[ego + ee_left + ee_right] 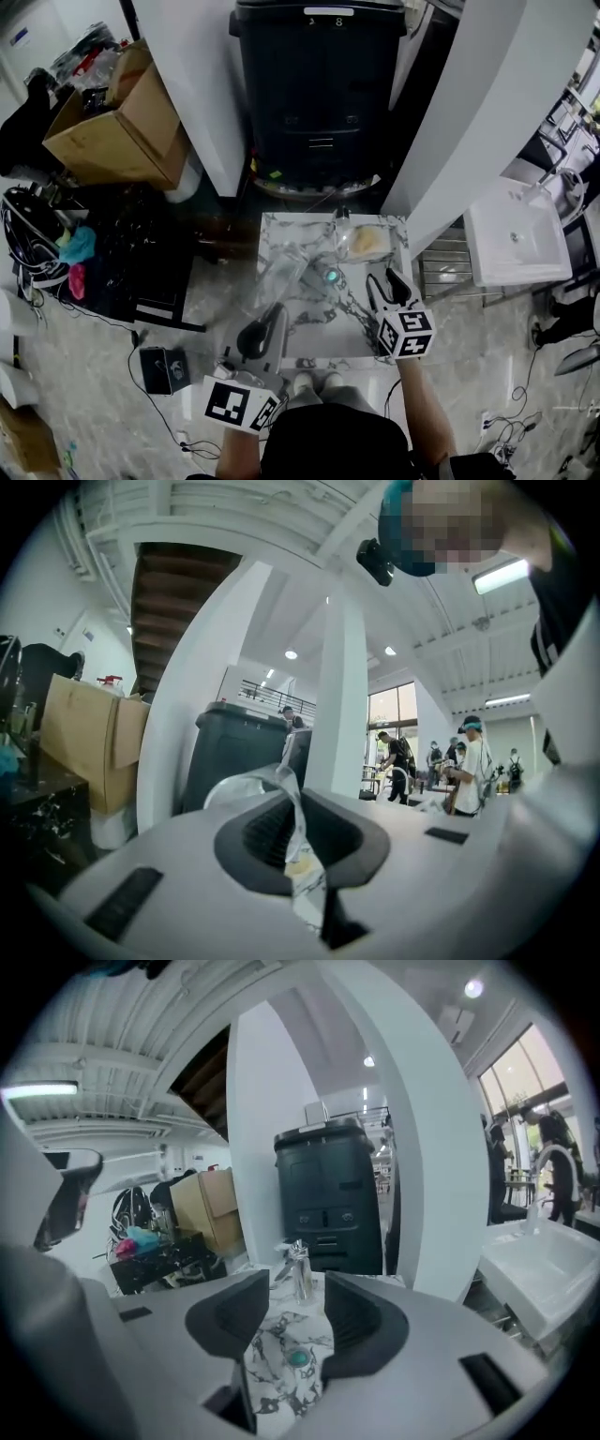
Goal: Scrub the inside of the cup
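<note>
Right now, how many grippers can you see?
2. The left gripper is at the table's near left, shut on the cup. The right gripper is over the table's right side, open and empty. None seem hidden.

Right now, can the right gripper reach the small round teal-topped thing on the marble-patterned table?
Probably yes: the right gripper is open and empty, and the small round teal-topped thing lies just ahead of its jaws with nothing between.

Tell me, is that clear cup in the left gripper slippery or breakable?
Likely light: the left gripper holds the cup by one thin wall. Its clear, glossy wall looks slippery, so it could slide. Glass or plastic is hard to tell, so handle it as breakable.
</note>
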